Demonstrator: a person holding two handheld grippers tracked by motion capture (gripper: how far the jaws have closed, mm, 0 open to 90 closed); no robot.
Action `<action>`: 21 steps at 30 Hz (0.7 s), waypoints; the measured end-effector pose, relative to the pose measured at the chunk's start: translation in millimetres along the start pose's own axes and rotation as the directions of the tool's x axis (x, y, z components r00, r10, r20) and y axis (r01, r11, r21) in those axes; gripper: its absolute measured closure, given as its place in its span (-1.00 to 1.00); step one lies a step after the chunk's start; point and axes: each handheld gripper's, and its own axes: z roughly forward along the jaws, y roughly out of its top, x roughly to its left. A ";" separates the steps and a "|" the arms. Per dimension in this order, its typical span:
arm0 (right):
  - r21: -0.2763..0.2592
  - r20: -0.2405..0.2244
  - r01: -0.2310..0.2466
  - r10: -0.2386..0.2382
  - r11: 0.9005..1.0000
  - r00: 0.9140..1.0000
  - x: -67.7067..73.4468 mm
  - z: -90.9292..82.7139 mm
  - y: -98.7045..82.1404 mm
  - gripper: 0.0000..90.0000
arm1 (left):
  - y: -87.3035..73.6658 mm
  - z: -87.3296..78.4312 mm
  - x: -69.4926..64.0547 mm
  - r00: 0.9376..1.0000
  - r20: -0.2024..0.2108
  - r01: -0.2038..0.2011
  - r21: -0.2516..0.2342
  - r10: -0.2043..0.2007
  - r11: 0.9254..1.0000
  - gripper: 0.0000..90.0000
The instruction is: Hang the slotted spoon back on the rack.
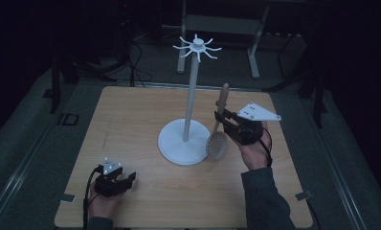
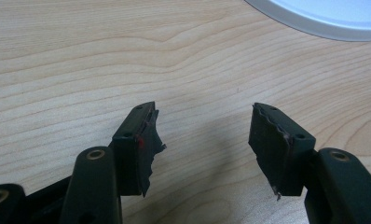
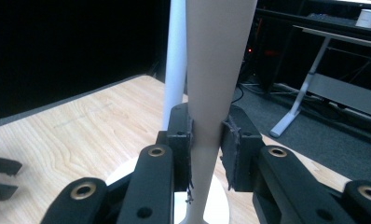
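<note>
A white hanging stand (image 1: 193,86) with a ring of hooks at its top rises from a round base (image 1: 176,143) in the middle of the table. My right gripper (image 1: 222,120) is shut on the handle of a wooden slotted spoon (image 1: 217,144), held upright just right of the stand with its head down near the base. The right gripper view has the spoon handle (image 3: 216,70) clamped between the jaws of my right gripper (image 3: 206,140), with the stand's pole (image 3: 176,56) close behind. My left gripper (image 1: 130,179) rests open at the table's front left, jaws (image 2: 204,135) apart over bare wood.
The wooden table (image 1: 131,120) has grey floor around it. The edge of the stand base (image 2: 323,18) lies ahead of the left gripper. A desk frame (image 1: 253,52) and cables stand behind the table. A white cup (image 3: 367,17) sits on a far desk.
</note>
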 end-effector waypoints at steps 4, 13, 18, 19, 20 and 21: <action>-0.012 0.006 -0.008 0.008 1.000 1.000 -1.2 0.1 4.6 0.66 | 0.0 -0.1 0.1 1.000 0.000 0.000 0.000 0.000 1.000 -0.06; -0.020 0.016 -0.011 0.012 1.000 1.000 -2.2 2.2 13.8 0.66 | 0.0 -0.3 0.3 1.000 0.001 0.001 -0.002 -0.001 1.000 -0.06; -0.024 0.021 -0.013 0.014 1.000 1.000 -3.2 3.6 18.9 0.66 | 0.0 -0.4 0.3 1.000 0.002 0.003 -0.004 -0.003 1.000 -0.06; -0.024 0.022 -0.014 0.015 1.000 1.000 -3.4 3.8 19.8 0.66 | 0.0 -0.4 0.3 1.000 0.001 0.004 -0.004 -0.004 1.000 -0.06; -0.025 0.023 -0.015 0.016 1.000 1.000 -3.5 3.9 20.4 0.66 | 0.0 -0.4 0.3 1.000 0.001 0.004 -0.005 -0.004 1.000 -0.06; -0.025 0.023 -0.015 0.016 1.000 1.000 -3.8 4.1 21.0 0.66 | 0.0 -0.5 0.3 1.000 0.002 0.005 -0.005 -0.005 1.000 -0.07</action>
